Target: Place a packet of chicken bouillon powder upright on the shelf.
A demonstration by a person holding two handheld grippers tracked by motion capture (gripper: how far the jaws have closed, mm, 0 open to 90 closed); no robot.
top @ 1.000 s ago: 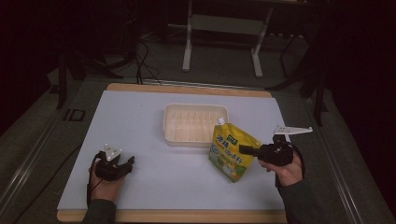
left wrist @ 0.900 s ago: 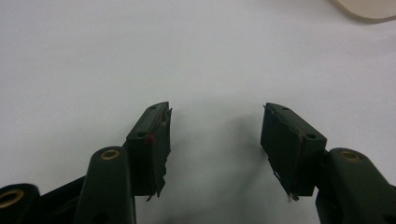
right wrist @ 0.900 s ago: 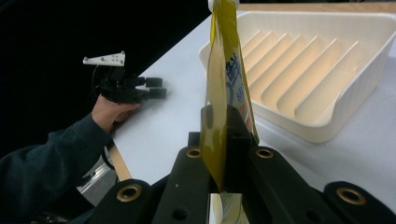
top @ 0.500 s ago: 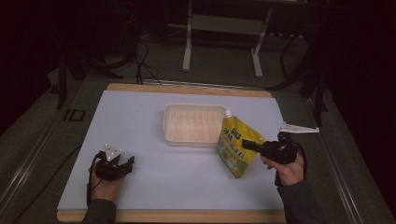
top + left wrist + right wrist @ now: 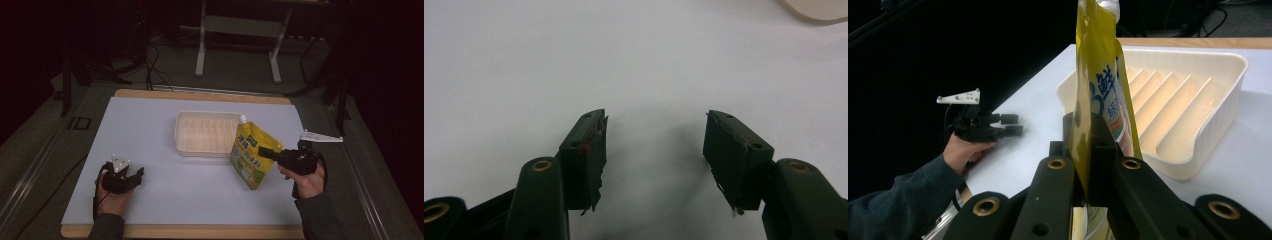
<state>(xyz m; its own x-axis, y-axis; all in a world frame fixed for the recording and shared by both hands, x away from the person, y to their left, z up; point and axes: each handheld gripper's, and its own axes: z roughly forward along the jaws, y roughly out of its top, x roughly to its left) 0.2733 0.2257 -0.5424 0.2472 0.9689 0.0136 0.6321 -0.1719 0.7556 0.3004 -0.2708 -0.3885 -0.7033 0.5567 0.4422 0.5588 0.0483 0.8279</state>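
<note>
The right tool (image 5: 265, 152) is clamped on one yellow pouch (image 5: 248, 156), its jaws pinching the pouch's edge and holding it upright, spout on top. The pouch stands just beside the right end of the one cream tray (image 5: 181, 131), which lies on the bench (image 5: 150, 120); whether the two touch cannot be told. The tray's ribbed floor carries nothing. The left tool (image 5: 137, 173), one of two in all, rests on the bench well left of the tray, jaws spread wide with nothing between them.
</note>
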